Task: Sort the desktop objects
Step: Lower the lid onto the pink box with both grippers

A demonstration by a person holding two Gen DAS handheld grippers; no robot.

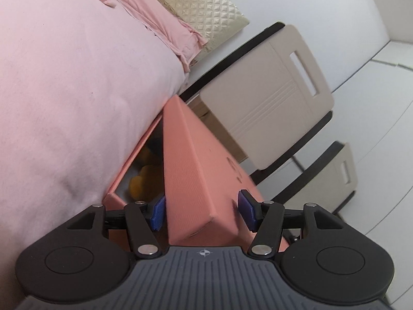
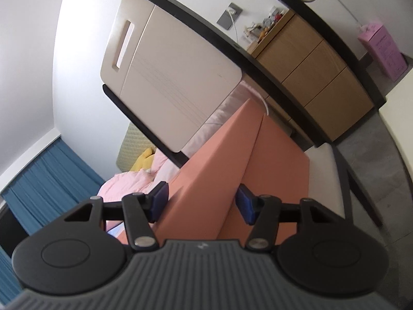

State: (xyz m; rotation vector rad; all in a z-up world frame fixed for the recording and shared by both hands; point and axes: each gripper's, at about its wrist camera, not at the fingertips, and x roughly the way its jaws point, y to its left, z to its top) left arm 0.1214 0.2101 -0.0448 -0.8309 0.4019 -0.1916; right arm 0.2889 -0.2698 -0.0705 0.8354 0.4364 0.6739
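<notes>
A salmon-pink box lid [image 1: 188, 175] sits partly lifted over its box base [image 1: 116, 201], leaving a gap where yellow objects [image 1: 140, 180] show inside. My left gripper [image 1: 201, 211] straddles one end of the lid; the left pad [image 1: 158, 213] touches its side, and the right pad [image 1: 245, 211] is close against it. My right gripper [image 2: 201, 204] straddles the other end of the same lid [image 2: 219, 170], both blue pads against its sides. The views are tilted.
A bed with a pink sheet [image 1: 64, 90] lies beside the box. Beige chairs with dark frames [image 1: 271, 98] stand behind it. In the right wrist view there are a wooden cabinet [image 2: 315, 77], blue curtains [image 2: 46, 175] and a pink carton [image 2: 382, 49].
</notes>
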